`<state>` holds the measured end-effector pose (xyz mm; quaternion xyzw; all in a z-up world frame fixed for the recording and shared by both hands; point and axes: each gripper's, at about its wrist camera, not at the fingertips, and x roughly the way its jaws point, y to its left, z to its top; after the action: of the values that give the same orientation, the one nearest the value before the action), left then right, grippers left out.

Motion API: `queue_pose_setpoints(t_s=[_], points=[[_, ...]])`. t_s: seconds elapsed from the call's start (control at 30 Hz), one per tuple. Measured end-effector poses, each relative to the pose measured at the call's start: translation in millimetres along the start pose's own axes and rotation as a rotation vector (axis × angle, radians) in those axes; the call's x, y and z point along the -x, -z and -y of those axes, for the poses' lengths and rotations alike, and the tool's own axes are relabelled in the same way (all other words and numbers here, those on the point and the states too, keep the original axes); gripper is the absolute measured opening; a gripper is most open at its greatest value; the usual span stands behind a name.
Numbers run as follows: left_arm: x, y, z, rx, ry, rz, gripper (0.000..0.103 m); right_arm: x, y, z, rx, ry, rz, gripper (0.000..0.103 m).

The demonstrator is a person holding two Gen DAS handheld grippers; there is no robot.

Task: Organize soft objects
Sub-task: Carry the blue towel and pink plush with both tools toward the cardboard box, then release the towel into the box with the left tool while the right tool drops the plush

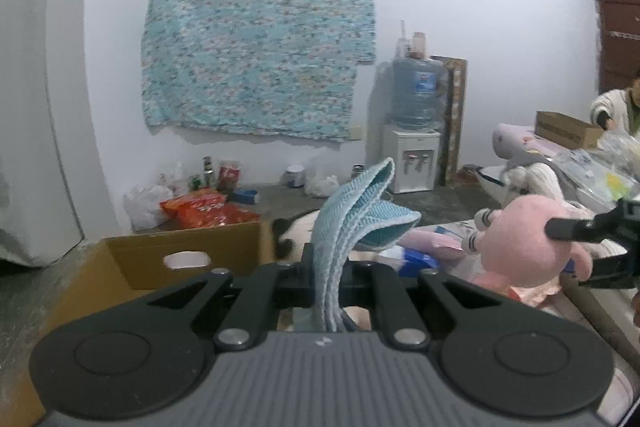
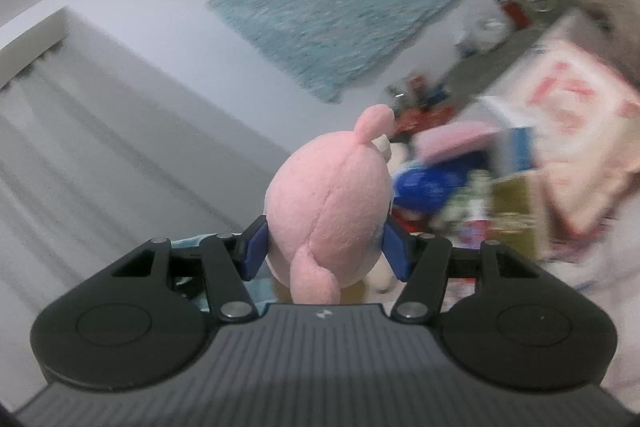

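Observation:
My left gripper [image 1: 326,267] is shut on a light blue knitted cloth [image 1: 360,215], whose folded ends stick up past the fingers. My right gripper [image 2: 326,247] is shut on the round head of a pink plush toy [image 2: 328,203], blue pads pressing on both sides. In the left wrist view the same pink plush toy [image 1: 528,239] hangs at the right, held by the right gripper [image 1: 576,227]. More soft toys, among them a white long-haired one [image 1: 532,179], lie on a bed behind it.
An open cardboard box [image 1: 180,255] stands below left of my left gripper. Snack bags [image 1: 208,211], bottles and plastic bags sit on the floor by the wall. A water dispenser [image 1: 414,131] stands in the corner. A person [image 1: 620,107] sits at the far right.

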<state>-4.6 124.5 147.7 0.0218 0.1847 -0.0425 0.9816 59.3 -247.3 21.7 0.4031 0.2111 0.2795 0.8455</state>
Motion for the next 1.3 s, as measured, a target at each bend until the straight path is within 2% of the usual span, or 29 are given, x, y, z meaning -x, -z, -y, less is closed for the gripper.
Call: queue_pose_setpoints(t_s=[0.1, 0.2, 0.3, 0.43, 0.6, 0.67, 0.73, 0.8, 0.93, 1.0, 1.1, 1.17, 1.27, 1.3], points=[[7.8, -10.7, -23.3, 0.009, -0.044, 0.001, 0.009, -20.5, -3.8, -28.9, 0.006, -0.052, -0.050, 0.058], [6.2, -22.5, -52.4, 0.029, -0.081, -0.031, 0.009, -53.0, -7.1, -64.4, 0.030, -0.105, -0.115, 0.058], [-6.8, -29.7, -82.2, 0.032, -0.132, -0.082, 0.009, -100.3, -6.1, -100.6, 0.070, -0.148, -0.197, 0.058], [-39.1, -32.3, -120.7, 0.013, -0.196, -0.159, 0.009, -169.4, 9.9, -132.5, 0.091, -0.151, -0.297, 0.059], [-97.4, -27.1, -164.2, -0.066, -0.302, -0.249, 0.009, -258.3, 25.2, -148.2, 0.061, -0.131, -0.400, 0.059], [-128.2, -25.8, -172.9, -0.142, -0.357, -0.289, 0.009, -285.7, 24.7, -154.4, 0.088, -0.103, -0.433, 0.059], [-157.9, -19.6, -175.1, -0.242, -0.402, -0.324, 0.009, -295.7, 21.1, -155.0, 0.109, -0.089, -0.451, 0.059], [-189.5, -11.5, -176.0, -0.261, -0.380, -0.378, 0.013, -294.4, 19.0, -150.9, 0.121, -0.066, -0.448, 0.059], [-243.4, 12.1, -174.9, -0.175, -0.284, -0.443, 0.028, -291.9, 11.9, -126.8, 0.075, -0.030, -0.461, 0.059], [-257.5, 22.6, -171.8, -0.143, -0.233, -0.464, 0.047, -287.9, 11.5, -111.7, 0.063, -0.009, -0.466, 0.059], [-257.3, 30.0, -173.6, -0.130, -0.186, -0.477, 0.066, -281.7, 8.7, -100.3, 0.061, 0.007, -0.465, 0.060], [-244.1, 29.6, -180.9, -0.122, -0.178, -0.445, 0.067, -280.5, 7.1, -94.7, 0.048, -0.002, -0.472, 0.060], [-225.0, 23.1, -202.3, -0.004, -0.113, -0.429, 0.067, -281.2, 6.4, -96.9, 0.084, 0.005, -0.470, 0.060], [-220.7, 22.9, -212.7, 0.062, -0.111, -0.432, 0.066, -280.9, 6.8, -99.3, 0.095, 0.005, -0.472, 0.060]])
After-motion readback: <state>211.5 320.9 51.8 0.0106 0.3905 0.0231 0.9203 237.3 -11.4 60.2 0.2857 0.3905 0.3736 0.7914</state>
